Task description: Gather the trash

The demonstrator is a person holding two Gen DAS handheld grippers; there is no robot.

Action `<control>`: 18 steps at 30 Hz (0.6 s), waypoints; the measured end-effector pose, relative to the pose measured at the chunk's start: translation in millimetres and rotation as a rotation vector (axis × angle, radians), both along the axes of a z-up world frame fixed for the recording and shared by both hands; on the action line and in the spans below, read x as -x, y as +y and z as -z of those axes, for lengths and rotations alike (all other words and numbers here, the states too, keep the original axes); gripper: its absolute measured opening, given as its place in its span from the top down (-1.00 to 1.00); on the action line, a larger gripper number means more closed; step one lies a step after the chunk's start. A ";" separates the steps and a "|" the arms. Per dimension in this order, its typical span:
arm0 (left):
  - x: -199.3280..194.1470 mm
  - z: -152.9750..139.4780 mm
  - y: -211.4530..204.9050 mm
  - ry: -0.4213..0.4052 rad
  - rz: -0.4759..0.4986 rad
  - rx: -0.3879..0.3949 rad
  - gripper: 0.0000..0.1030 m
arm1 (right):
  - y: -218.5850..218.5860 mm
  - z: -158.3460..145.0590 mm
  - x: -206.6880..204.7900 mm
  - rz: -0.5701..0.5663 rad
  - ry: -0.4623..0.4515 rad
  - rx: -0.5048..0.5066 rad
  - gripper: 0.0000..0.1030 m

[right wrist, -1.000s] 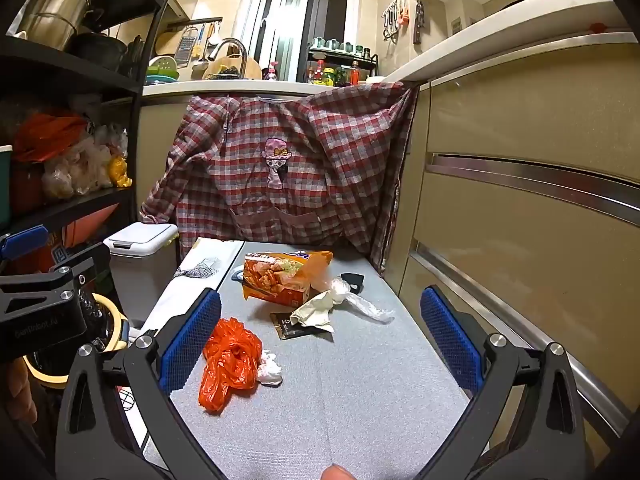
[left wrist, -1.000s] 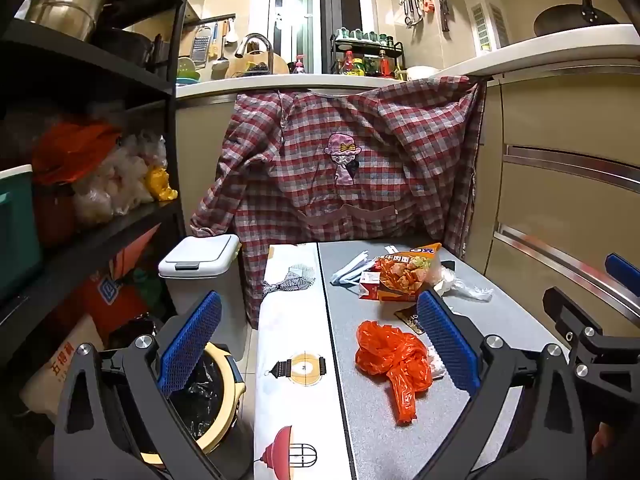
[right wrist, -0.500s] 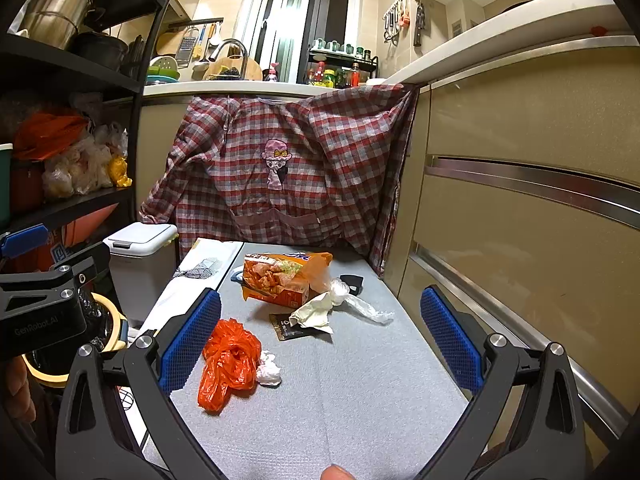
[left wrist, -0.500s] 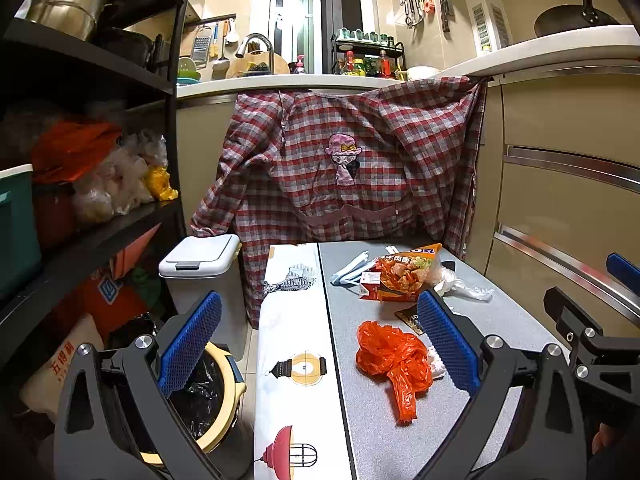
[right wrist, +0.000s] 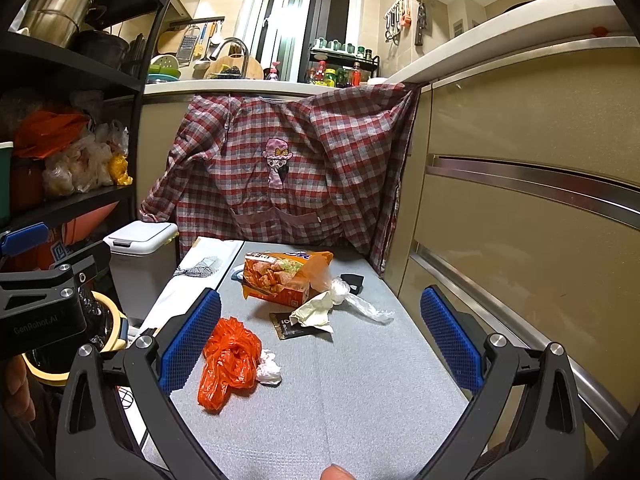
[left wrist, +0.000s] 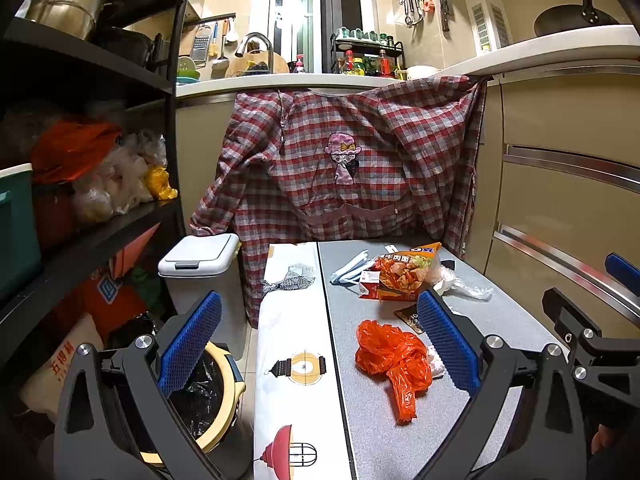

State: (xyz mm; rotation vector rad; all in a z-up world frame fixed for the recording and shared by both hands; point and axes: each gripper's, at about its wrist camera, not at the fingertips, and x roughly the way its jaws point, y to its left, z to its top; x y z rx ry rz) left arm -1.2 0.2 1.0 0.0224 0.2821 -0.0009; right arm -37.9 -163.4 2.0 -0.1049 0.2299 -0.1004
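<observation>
Two hand-held grippers hover at the near edge of a grey worktop (right wrist: 360, 400) in a narrow kitchen, the left gripper (left wrist: 318, 344) and the right gripper (right wrist: 320, 340) both with jaws spread wide and holding nothing; the trash collection appears not yet begun, with every scrap in view lying loose on the surface

Nearest the tools lies a crumpled orange plastic bag (right wrist: 230, 360), a small white paper wad (right wrist: 269, 367) touching its right side. Just beyond sit a dark flat sachet (right wrist: 290, 326), a crumpled tissue (right wrist: 314, 312) partly over it, and a twisted clear plastic wrap (right wrist: 360, 304). Farther back an orange snack packet (right wrist: 280, 276) lies on its side, with pale folded papers (left wrist: 350, 270) just to its left and a small black object (right wrist: 354, 280) behind the wrap

To the left of the worktop, low beside the left gripper, stands a yellow-rimmed bin (left wrist: 224, 420) lined with a black bag, the likely destination; its contents cannot be made out. A white lidded bin (left wrist: 200, 256) stands farther back, its lid down. A printed white cloth (left wrist: 292, 340) covers the strip between bin and grey surface, so each piece would have to cross it

At the far end a red checked apron (left wrist: 352, 168) hangs from the counter edge, cabinet drawers (right wrist: 520, 220) close in on the right and a loaded black shelf rack (left wrist: 120, 220) on the left, leaving little sideways room
</observation>
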 end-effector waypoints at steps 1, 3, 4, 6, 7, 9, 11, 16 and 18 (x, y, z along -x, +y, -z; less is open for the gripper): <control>0.3 -0.2 0.0 -0.001 -0.001 0.000 -0.85 | -0.2 -0.3 0.3 0.000 -0.001 0.000 -0.91; 1.0 -0.7 -0.2 -0.002 -0.001 0.001 -0.85 | 0.6 -0.1 0.2 0.000 -0.001 0.001 -0.91; 0.3 -0.3 0.0 -0.001 -0.001 0.001 -0.85 | 1.4 0.0 0.0 0.000 -0.002 0.001 -0.90; -0.8 0.6 0.1 0.001 0.001 0.001 -0.85 | 1.5 0.2 0.2 0.000 -0.001 0.002 -0.91; -0.7 0.4 0.1 0.001 0.001 0.001 -0.85 | 1.3 -0.2 0.3 0.000 -0.001 0.002 -0.90; -0.3 -0.1 0.3 0.001 0.002 0.002 -0.85 | 1.2 -0.3 0.4 0.000 -0.002 0.001 -0.91; 0.1 -0.6 0.1 0.001 0.002 0.002 -0.85 | 1.4 -0.3 0.7 0.001 -0.003 0.003 -0.90; -0.2 0.0 0.2 0.000 0.001 0.001 -0.85 | 1.6 -0.1 0.7 0.000 -0.004 0.004 -0.90; -0.9 0.6 0.3 0.001 0.002 0.002 -0.85 | 2.4 -0.1 1.3 0.000 -0.004 0.004 -0.90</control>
